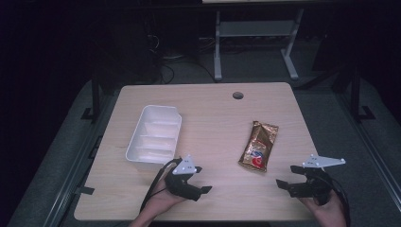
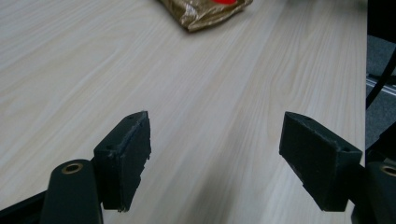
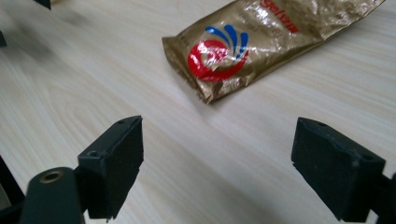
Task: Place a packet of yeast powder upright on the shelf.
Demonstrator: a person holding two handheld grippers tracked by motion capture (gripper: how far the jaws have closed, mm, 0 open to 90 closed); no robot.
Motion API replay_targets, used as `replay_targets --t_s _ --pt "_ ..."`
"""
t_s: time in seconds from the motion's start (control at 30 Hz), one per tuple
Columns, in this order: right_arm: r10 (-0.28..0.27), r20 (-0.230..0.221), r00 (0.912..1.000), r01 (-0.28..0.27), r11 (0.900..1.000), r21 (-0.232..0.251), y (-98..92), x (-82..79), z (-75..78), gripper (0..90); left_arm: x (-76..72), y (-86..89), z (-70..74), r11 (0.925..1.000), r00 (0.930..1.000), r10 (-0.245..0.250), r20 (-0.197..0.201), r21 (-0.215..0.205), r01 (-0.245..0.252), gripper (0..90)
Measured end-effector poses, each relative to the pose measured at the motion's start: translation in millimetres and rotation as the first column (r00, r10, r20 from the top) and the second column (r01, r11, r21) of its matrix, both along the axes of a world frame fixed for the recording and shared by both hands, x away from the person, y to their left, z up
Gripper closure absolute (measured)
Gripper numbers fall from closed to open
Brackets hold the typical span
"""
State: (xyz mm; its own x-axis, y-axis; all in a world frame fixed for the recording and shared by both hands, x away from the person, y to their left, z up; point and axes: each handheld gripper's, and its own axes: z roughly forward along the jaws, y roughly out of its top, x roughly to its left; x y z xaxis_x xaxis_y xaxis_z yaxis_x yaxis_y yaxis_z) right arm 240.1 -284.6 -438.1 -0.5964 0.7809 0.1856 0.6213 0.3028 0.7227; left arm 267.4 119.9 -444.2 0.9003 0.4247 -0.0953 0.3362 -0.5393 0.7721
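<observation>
We hold both grippers low over the pale wooden tabletop (image 1: 213,113), fingers wide and empty. The crinkled gold foil snack packet (image 1: 258,146) lies flat just ahead of our right gripper (image 1: 287,177); our left gripper (image 1: 202,180) waits near the white plastic compartment tray (image 1: 154,134). We judge this the approach: next, the right must close on the packet's near edge.

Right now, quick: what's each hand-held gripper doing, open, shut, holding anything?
Left hand-held gripper: open, empty, just above the table.
Right hand-held gripper: open, empty, pointing at the gold snack packet.
</observation>
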Motion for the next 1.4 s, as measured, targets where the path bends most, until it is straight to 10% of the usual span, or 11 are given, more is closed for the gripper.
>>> replay_targets --t_s 0.33,0.97,1.4 --pt "-0.032 0.01 0.9994 0.032 0.999 0.013 -9.1 31.3 14.6 15.0 17.9 -42.4 11.1 0.9996 0.9996 -0.026 0.009 0.007 0.026 34.1" --pt "-0.068 -0.094 0.9933 0.068 0.998 -0.013 -10.6 138.2 26.9 14.7 72.1 -124.1 10.6 0.9968 0.9973 -0.054 -0.05 0.056 0.056 68.0" --pt "-0.145 -0.191 0.9708 0.144 0.989 -0.017 -14.0 200.2 4.5 18.7 90.5 -149.1 -5.2 0.9879 0.9902 -0.082 -0.113 0.123 0.095 74.2"
